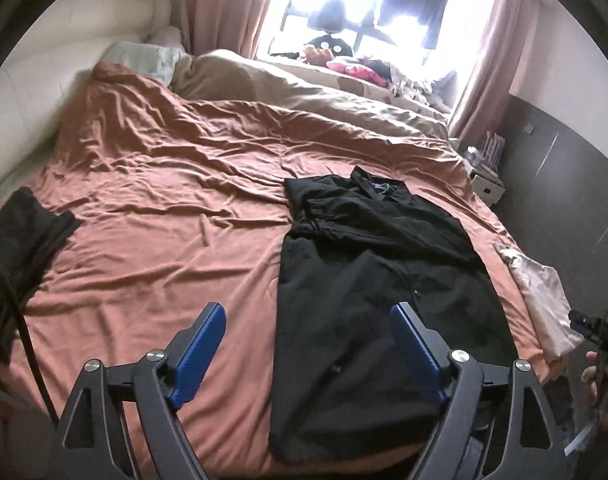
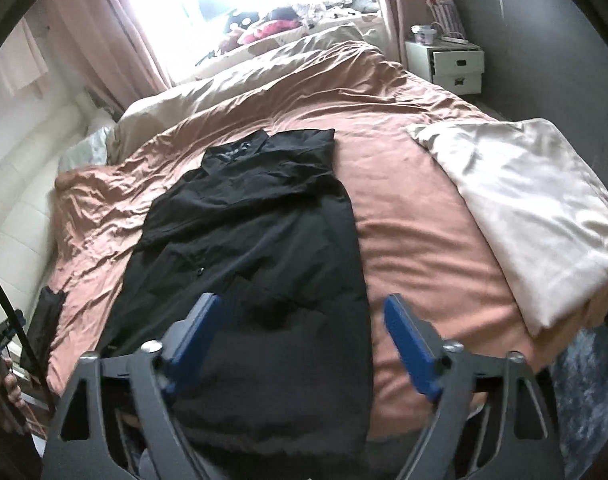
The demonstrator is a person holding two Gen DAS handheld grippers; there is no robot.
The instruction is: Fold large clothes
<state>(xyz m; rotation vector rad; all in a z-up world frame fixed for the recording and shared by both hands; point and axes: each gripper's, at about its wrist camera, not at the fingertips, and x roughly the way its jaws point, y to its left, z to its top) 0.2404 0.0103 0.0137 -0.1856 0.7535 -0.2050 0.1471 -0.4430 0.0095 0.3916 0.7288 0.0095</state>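
The black garment (image 2: 256,248) is lying lengthwise on the rust-coloured bedspread (image 1: 152,208), sides folded in (collar toward the window). The left gripper (image 1: 307,320) and right gripper (image 2: 300,312) are hovering above its near end, jaws standing wide apart and holding nothing.

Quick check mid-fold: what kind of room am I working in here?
A bedroom, almost certainly. The black garment lies on a big bed with a rumpled duvet, a white nightstand stands beside it, and pink curtains frame a bright window beyond.
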